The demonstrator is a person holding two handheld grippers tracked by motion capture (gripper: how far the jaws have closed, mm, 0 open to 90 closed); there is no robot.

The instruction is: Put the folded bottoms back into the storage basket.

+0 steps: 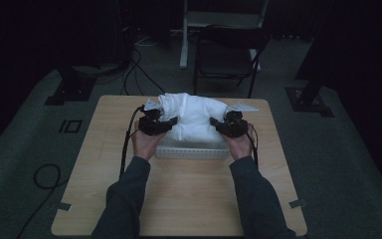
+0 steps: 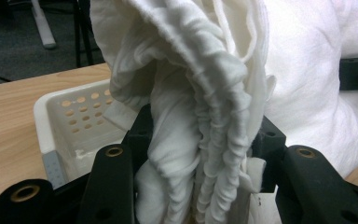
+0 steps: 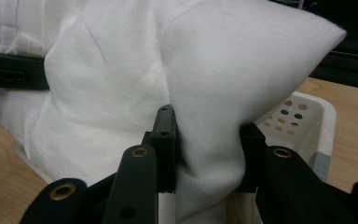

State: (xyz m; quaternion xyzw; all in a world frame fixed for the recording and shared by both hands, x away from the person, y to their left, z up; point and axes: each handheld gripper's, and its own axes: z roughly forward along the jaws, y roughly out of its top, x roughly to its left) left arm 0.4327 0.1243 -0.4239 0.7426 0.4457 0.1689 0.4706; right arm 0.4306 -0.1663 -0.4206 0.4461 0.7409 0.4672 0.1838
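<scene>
Sleeved forearms lead to both grippers, left gripper (image 1: 155, 124) at nine o'clock, right gripper (image 1: 230, 125) at three, each clamped on the soft, light white cloth (image 1: 194, 117) heaped over the basket (image 1: 191, 151); bunched folds grip best

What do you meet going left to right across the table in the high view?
Bare table → left hand-held gripper shut on the white cloth → the cloth heaped over the white basket → right hand-held gripper shut on the cloth's other side → bare table.
</scene>
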